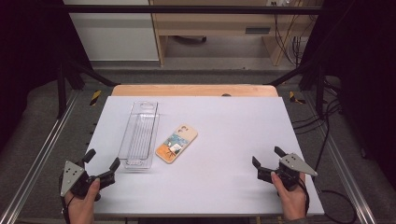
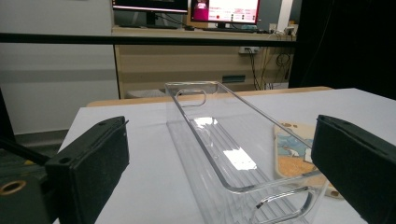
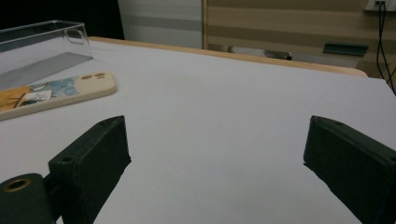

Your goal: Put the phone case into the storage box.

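Nearest the person, the left gripper rests at the tabletop's front left corner with its jaws spread wide and nothing between them, and the right gripper sits at the front right, jaws equally parted and empty. Just ahead of the left gripper stands a clear plastic tray, long and narrow, running away from the person, its near end wall with a handle cut-out framed between the jaws in the left gripper view. Just beside the tray's right wall, apart from it by a thin gap, lies a phone case flat on the tabletop, picture side up (camera holes at its far end). Beyond the tabletop's wooden far edge stands a desk. This reads as the opening step: neither thing is yet touched. The likely job is putting the case into the tray, so one gripper must reach in, close on the case's thin edges and lift it over the tray's wall
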Available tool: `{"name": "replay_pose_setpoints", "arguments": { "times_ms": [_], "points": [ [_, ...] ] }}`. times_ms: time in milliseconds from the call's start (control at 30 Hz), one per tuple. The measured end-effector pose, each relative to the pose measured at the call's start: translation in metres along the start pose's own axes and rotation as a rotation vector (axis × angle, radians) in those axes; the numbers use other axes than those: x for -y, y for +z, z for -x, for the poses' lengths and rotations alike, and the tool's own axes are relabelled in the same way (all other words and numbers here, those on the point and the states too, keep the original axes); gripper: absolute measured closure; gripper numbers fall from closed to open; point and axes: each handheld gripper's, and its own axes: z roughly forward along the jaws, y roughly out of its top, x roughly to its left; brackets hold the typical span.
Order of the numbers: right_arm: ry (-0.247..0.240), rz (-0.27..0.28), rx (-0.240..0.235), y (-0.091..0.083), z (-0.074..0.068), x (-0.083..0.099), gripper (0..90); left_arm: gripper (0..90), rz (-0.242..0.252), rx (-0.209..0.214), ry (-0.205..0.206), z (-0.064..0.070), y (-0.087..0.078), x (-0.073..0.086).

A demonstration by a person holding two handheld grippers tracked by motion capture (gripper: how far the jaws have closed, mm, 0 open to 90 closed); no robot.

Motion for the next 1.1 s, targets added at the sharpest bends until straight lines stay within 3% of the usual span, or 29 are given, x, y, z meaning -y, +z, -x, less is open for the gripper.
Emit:
{"name": "replay_pose_setpoints", "arguments": {
  "times_ms": [133,233,267,300,400,433,467,700,733,867,1100],
  "points": [
    [-0.017,0.038,0.010,0.001,0.001,0.003,6.6,3.6,-0.010,0.012,0.007,0.002,0.000,-0.005],
    [-0.027,0.035,0.012,0.001,0.001,0.003,6.7,3.8,-0.013,0.019,0.011,0.005,0.001,-0.009],
    [-0.026,0.032,0.015,0.000,0.002,0.003,7.2,3.9,-0.042,0.027,0.057,0.011,0.002,-0.017],
    [-0.023,0.035,0.015,0.000,0.002,0.003,7.2,3.9,-0.042,0.027,0.057,0.011,0.002,-0.017],
    [-0.019,0.039,0.017,-0.001,0.003,0.003,7.0,4.7,-0.076,0.050,0.129,0.025,0.005,-0.036],
    [-0.019,0.039,0.017,-0.001,0.003,0.003,7.0,5.1,-0.076,0.050,0.129,0.025,0.005,-0.036],
    [-0.016,0.042,0.020,-0.002,0.003,0.002,6.9,6.3,-0.080,0.065,0.162,0.031,0.007,-0.046],
    [-0.016,0.042,0.016,-0.002,0.003,0.002,6.6,16.1,-0.119,0.078,0.165,0.044,0.019,-0.073],
    [-0.014,0.044,0.016,-0.002,0.003,0.002,6.5,22.0,-0.151,0.093,0.175,0.050,0.025,-0.082],
    [-0.022,0.043,0.010,-0.002,0.001,0.002,6.5,31.4,-0.190,0.136,0.188,0.066,0.041,-0.096],
    [-0.024,0.049,0.008,-0.002,0.001,0.001,6.5,56.7,-0.207,0.156,0.213,0.090,0.073,-0.109]
  ]
}}
